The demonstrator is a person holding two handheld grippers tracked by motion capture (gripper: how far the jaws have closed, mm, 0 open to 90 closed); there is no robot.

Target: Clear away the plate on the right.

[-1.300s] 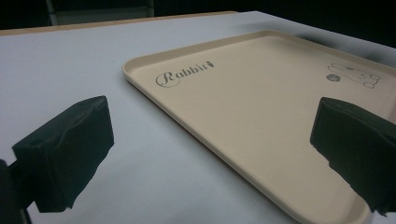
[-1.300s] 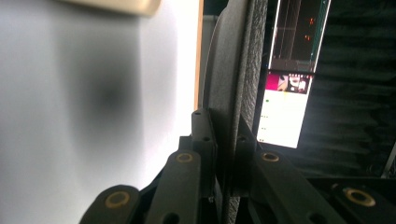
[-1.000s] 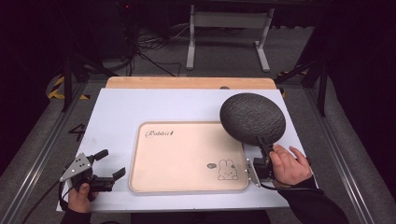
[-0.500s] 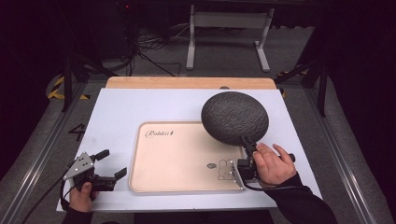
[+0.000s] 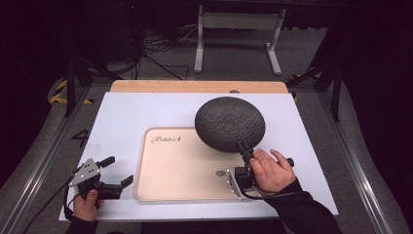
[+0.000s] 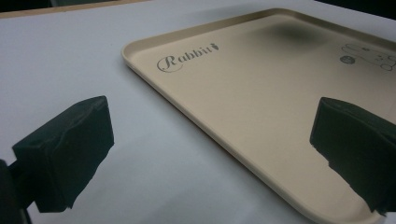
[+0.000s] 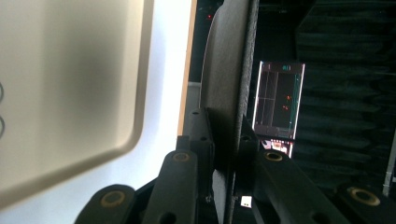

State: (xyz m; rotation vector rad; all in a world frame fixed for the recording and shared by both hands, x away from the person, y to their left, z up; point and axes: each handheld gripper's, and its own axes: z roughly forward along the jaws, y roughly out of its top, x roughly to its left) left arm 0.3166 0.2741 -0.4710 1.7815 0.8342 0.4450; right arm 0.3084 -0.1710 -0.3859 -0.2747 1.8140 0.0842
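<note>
A dark grey round plate (image 5: 230,124) with a rough surface hangs above the far right corner of a beige tray (image 5: 175,168) printed "Rabbit". My right gripper (image 5: 243,148) is shut on the plate's near rim, with a hand around its body. In the right gripper view the plate (image 7: 228,84) stands edge-on between the two black jaws, and the tray (image 7: 65,79) lies to the left. At the table's near left my left gripper (image 5: 116,171) stands open, held low beside the tray. Its view has the wide-apart pads (image 6: 70,149) framing the tray's left edge (image 6: 187,116).
A white mat (image 5: 131,117) covers the table under the tray, with a wooden strip (image 5: 195,86) along its far edge. Behind the table stand a metal frame (image 5: 234,39) and cables on the floor. A lit screen (image 7: 278,100) glows in the right gripper view.
My right gripper has carried the plate leftward, from beside the tray's right edge to above its far right corner. The left gripper has stayed put.
</note>
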